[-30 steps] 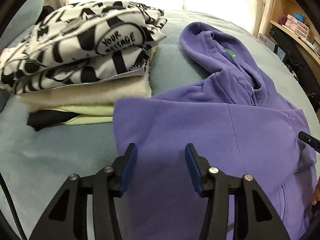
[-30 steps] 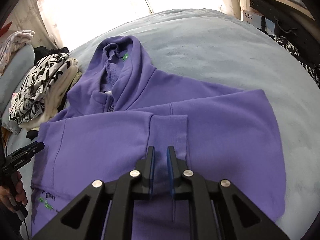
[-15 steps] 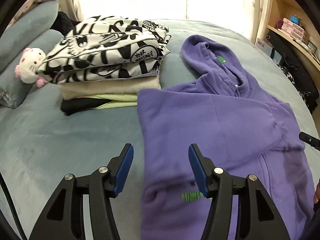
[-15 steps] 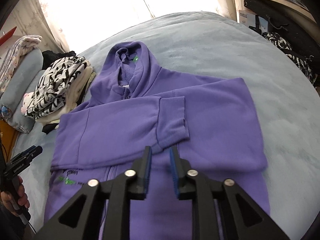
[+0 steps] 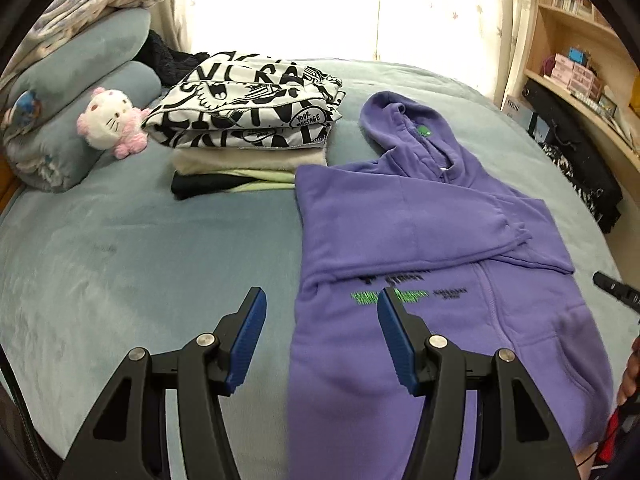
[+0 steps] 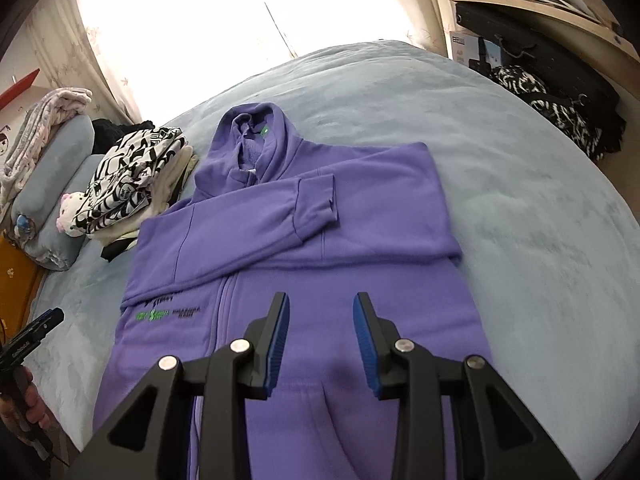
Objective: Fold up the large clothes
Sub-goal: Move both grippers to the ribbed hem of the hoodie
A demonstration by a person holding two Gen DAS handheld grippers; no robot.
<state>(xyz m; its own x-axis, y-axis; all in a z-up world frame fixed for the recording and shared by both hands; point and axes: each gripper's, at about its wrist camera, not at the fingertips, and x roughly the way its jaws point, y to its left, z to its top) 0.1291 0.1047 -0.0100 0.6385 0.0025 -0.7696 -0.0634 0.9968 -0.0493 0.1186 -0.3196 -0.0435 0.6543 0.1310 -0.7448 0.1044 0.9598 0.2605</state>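
Note:
A purple zip hoodie lies flat on the grey-blue bed, hood at the far end, both sleeves folded across the chest. It also shows in the right wrist view. My left gripper is open and empty, hovering over the hoodie's lower left edge. My right gripper is open and empty, hovering over the hoodie's lower front, right of the zip. The left gripper's tip shows at the left edge of the right wrist view.
A stack of folded clothes topped by a black-and-white print sits left of the hood. A pink plush toy and pillows lie further left. Shelves and a dark bag stand to the right of the bed.
Both grippers pulled back toward the hoodie's hem, away from the folded sleeves. The right gripper opened from shut, leaving the sleeve cuff lying across the chest. The left stayed open.

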